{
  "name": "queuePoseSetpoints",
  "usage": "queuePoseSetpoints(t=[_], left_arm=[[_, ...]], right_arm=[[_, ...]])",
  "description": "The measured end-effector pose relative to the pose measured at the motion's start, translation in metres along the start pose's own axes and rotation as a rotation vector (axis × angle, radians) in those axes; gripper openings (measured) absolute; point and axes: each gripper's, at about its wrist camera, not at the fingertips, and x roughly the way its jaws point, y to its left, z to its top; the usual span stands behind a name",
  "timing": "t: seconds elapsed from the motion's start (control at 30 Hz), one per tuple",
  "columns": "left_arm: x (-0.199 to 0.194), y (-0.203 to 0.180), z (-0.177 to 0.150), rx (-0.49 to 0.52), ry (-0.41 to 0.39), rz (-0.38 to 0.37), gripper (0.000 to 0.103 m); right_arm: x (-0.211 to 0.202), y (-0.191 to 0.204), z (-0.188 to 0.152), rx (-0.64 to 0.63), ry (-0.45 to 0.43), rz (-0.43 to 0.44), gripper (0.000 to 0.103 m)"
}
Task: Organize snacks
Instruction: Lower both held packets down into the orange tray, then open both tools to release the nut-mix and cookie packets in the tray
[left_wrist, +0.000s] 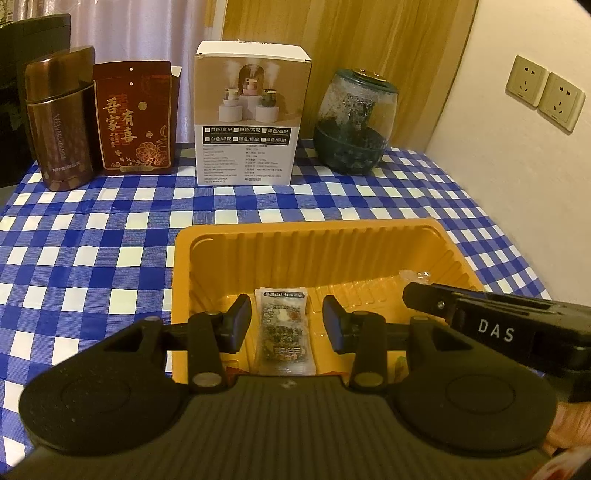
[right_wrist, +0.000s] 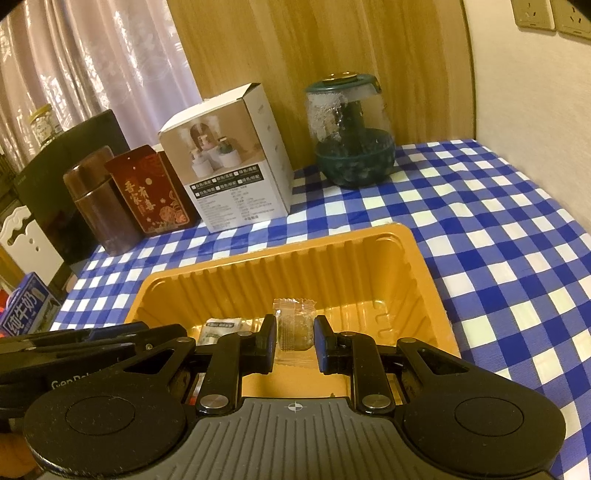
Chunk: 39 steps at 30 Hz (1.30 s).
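An orange plastic tray (left_wrist: 314, 226) (right_wrist: 280, 250) sits on the blue checked tablecloth (left_wrist: 92, 240). A printed snack packet (left_wrist: 283, 332) (right_wrist: 221, 326) lies on the tray's floor. My left gripper (left_wrist: 287, 321) is open around it, with a thin gap at each pad. My right gripper (right_wrist: 295, 343) is shut on a small candy in a clear wrapper (right_wrist: 294, 326) and holds it over the tray's right part. In the left wrist view the right gripper (left_wrist: 410, 293) reaches in from the right, the clear wrapper (left_wrist: 415, 275) showing at its tip.
Along the back stand a brown flask (left_wrist: 61, 122), a red gift box (left_wrist: 135, 118), a white carton (left_wrist: 251, 114) and a glass jar with a green base (left_wrist: 356, 122). A wall with sockets (left_wrist: 546, 96) bounds the right side. A blue milk carton (right_wrist: 26, 310) sits off the left edge.
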Motion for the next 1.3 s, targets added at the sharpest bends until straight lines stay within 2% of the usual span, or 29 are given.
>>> queuePoseSetpoints(t=[0.4,0.87,0.93,1.0,1.3], left_arm=[[-0.0019,0.0035,0.0005,-0.008,-0.004,0.005,0.039],[-0.0026,0.0027,0.0002,-0.006,-0.003,0.005,0.040],[-0.0028,0.0026,0.0001,-0.005,-0.003,0.007,0.041],[-0.0030,0.0022,-0.0001,-0.004,-0.004,0.007,0.042],[-0.0090,0.0029,0.0013,-0.012,-0.010,0.013,0.050]], right_arm=[[-0.0012,0.0019,0.0021,0.024,-0.024,0.050,0.022],[0.0010,-0.0015,0.0003,0.015,-0.005,0.021,0.024],[0.0003,-0.0022,0.0003,0.014,-0.007,0.018,0.032],[-0.0012,-0.0028,0.0003,0.018,-0.017,0.015,0.056],[-0.0055,-0.0039,0.0014,0.016,-0.025,0.007,0.064]])
